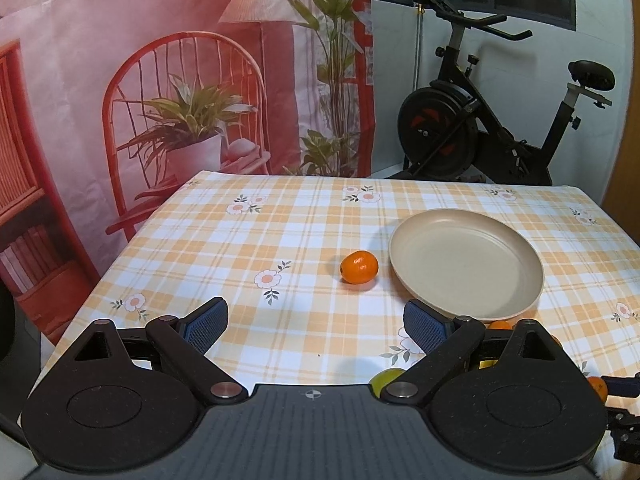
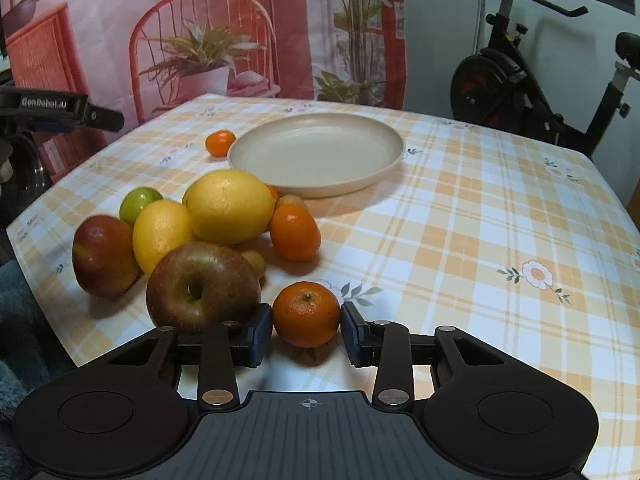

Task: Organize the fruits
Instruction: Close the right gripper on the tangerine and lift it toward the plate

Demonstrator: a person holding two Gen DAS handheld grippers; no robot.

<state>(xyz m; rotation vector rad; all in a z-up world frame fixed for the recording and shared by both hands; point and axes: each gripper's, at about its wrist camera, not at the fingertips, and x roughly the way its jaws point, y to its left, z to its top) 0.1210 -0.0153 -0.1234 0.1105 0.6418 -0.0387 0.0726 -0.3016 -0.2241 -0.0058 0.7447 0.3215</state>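
The right hand-held gripper (image 2: 306, 326) sits low over the table (image 2: 460, 220) with a small orange (image 2: 306, 314) between its two blue pads; the pads (image 2: 260, 332) look like they touch the orange on both sides, so it is pinching the fruit (the orange looks to be resting on the checked cloth). Just at 10 o'clock from that orange is a big red-brown apple (image 2: 202, 286); behind it sits a pile of fruit: a big lemon (image 2: 230, 206), a smaller lemon (image 2: 160, 234), a red apple (image 2: 104, 254), a green lime (image 2: 140, 204) and another orange (image 2: 295, 232).

At 12 o'clock from the pile is a round cream plate (image 2: 320, 154) with nothing in it; one more little orange (image 2: 219, 143) lies just beside the plate's left rim.

The left hand-held gripper (image 1: 316, 326) is spread wide and holds nothing; it hangs above the table; at 12 o'clock from it lies an orange (image 1: 359, 267), close to the plate (image 1: 466, 262) but not touching it.

A black exercise bike (image 1: 492, 120) stands behind the table, next to a pink picture curtain (image 1: 180, 80).
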